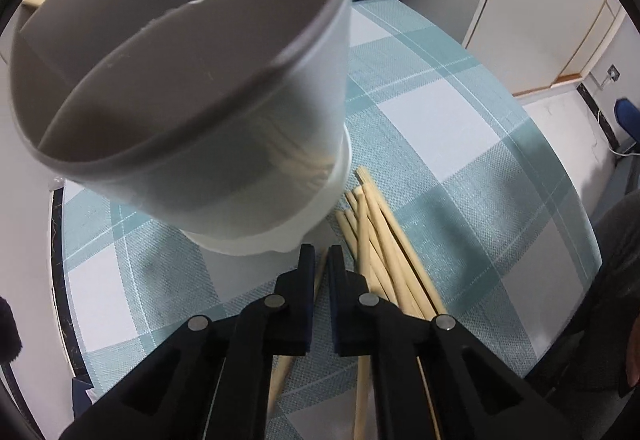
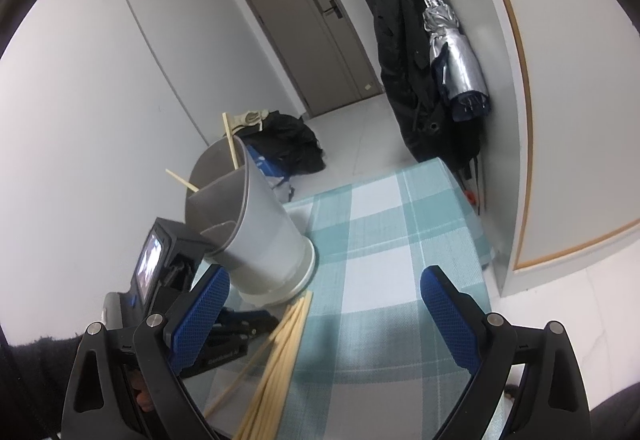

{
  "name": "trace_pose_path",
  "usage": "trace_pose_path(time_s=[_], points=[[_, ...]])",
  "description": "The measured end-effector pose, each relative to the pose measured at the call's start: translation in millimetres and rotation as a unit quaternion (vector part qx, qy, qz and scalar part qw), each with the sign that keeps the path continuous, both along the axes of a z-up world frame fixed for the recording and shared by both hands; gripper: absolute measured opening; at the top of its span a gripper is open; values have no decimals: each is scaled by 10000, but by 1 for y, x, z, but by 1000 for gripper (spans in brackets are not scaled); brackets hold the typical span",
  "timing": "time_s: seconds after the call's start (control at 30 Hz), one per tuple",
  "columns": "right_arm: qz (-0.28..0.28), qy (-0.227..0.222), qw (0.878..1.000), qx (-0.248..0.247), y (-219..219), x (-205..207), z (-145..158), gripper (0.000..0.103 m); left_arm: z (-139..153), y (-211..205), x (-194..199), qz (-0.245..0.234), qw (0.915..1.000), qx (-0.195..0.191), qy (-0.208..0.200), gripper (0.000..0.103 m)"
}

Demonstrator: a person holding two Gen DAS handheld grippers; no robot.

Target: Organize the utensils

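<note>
Nearest in the left wrist view, the left claw [image 1: 319, 254] points steeply down at the desk [image 1: 432, 120], its black fingers [image 1: 306, 272] drawn almost together, with 1 wooden chopstick [image 1: 298, 324] lying in the narrow slit between them. Whether the pads actually press on that stick I cannot tell; it looks to rest flat on the checked teal-and-white cloth. Just at 3 o'clock from the fingertips lies a loose bundle of chopsticks [image 1: 380, 240], fanned out with their ends toward 12 o'clock. At 11 o'clock from the claw, touching-close, stands the grey utensil holder [image 1: 208, 144] on its white base, its inside split by a divider; through its cloudy wall a few sticks show faintly near the bottom.

From the right wrist view, the right claw [image 2: 326, 304] hangs spread wide over the cloth, blue pads [image 2: 448, 320] well apart, nothing between them. The same bundle runs from 6 o'clock up toward the holder at 10 o'clock, where 2 sticks poke out of the rim [image 2: 230, 144]. The left gripper's body shows dark just past the blue left pad.

Farther off, at 12 o'clock, a grey door [image 2: 312, 32]; at 1 o'clock a dark coat [image 2: 404, 72] and a silver folded umbrella [image 2: 456, 52] hang by the wall.
</note>
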State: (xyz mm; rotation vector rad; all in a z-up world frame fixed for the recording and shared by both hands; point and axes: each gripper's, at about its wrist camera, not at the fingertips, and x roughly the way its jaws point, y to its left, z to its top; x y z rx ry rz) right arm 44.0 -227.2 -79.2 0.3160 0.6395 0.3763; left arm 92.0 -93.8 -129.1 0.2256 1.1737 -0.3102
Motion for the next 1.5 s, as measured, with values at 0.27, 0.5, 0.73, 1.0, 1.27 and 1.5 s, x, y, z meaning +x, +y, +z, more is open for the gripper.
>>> trace_pose_path(time_s=[0.27, 0.5, 0.73, 1.0, 1.27, 1.5], points=[[140, 393, 9989, -205, 10, 5, -12, 97, 23, 12, -10, 206, 9981, -475, -337, 0], [390, 1228, 9912, -293, 24, 26, -34, 71, 51, 37, -25, 506, 9916, -934, -739, 0], [689, 1507, 9857, -318, 48, 43, -32, 61, 48, 81, -9, 939, 9820, -1361, -912, 0], [952, 2028, 9745, -117, 83, 70, -47, 50, 46, 104, 3, 1294, 9721, -1705, -961, 0], [1141, 2538, 9601, 281, 111, 88, -69, 39, 40, 122, 6, 1495, 9671, -1829, -944, 0], [1053, 2600, 9594, 297, 127, 97, -79, 36, 40, 126, 7, 1525, 9669, -1810, -956, 0]])
